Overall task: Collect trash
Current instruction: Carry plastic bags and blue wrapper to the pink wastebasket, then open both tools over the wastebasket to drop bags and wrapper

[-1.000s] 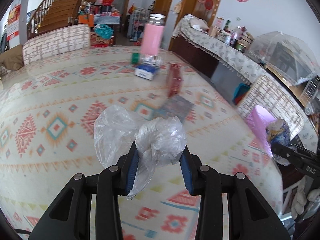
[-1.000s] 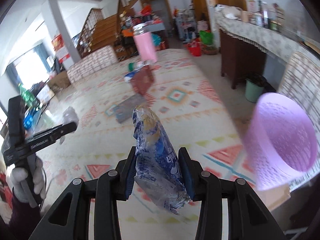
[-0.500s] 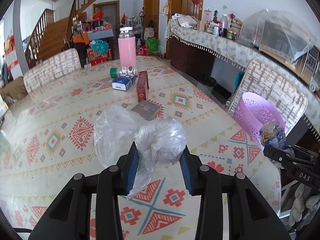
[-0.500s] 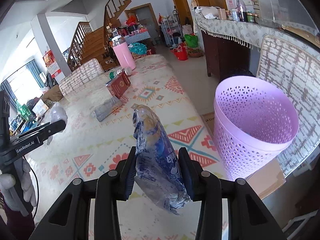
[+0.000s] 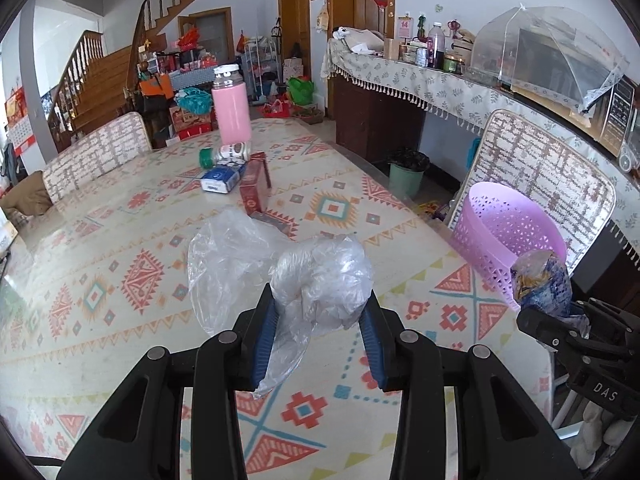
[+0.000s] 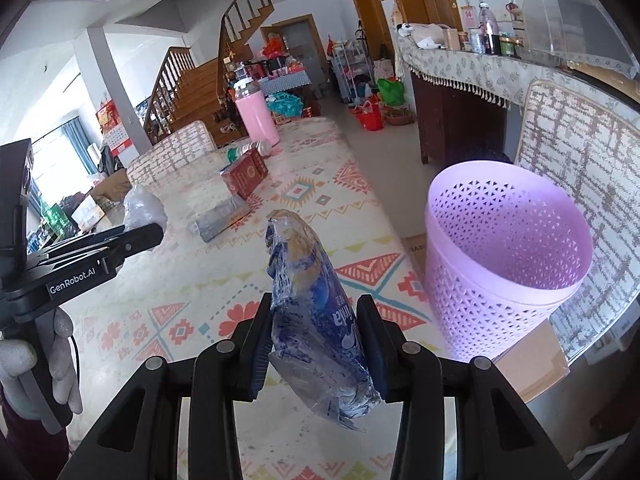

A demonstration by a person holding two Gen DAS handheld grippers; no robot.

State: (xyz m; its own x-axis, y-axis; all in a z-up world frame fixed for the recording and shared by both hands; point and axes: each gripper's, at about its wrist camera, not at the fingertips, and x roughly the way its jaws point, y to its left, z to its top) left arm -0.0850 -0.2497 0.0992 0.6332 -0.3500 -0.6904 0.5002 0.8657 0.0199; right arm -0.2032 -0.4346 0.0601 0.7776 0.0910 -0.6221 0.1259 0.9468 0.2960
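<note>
My left gripper (image 5: 318,308) is shut on a crumpled clear plastic bag (image 5: 316,276), held above the patterned tablecloth (image 5: 120,280). A loose flap of that bag spreads to the left. My right gripper (image 6: 316,312) is shut on a crushed blue and gold snack wrapper (image 6: 312,300), which sticks up and hangs down between the pads. The purple perforated waste basket (image 6: 504,260) stands just right of the wrapper, off the table's edge, on a cardboard box. In the left wrist view the basket (image 5: 504,232) is at the right, behind the right gripper and its wrapper (image 5: 540,284).
Farther along the table stand a pink bottle (image 5: 231,114), a red box (image 5: 256,188), a blue-white packet (image 5: 222,178), a lying bottle with a green cap (image 5: 224,154) and a flat dark packet (image 6: 222,220). Patterned chairs (image 5: 548,176) flank the table. A gloved hand (image 6: 36,364) holds the left gripper.
Both grippers have swung right toward the table's edge, still holding their trash. The purple basket has come fully into the right wrist view and grown nearer in the left.
</note>
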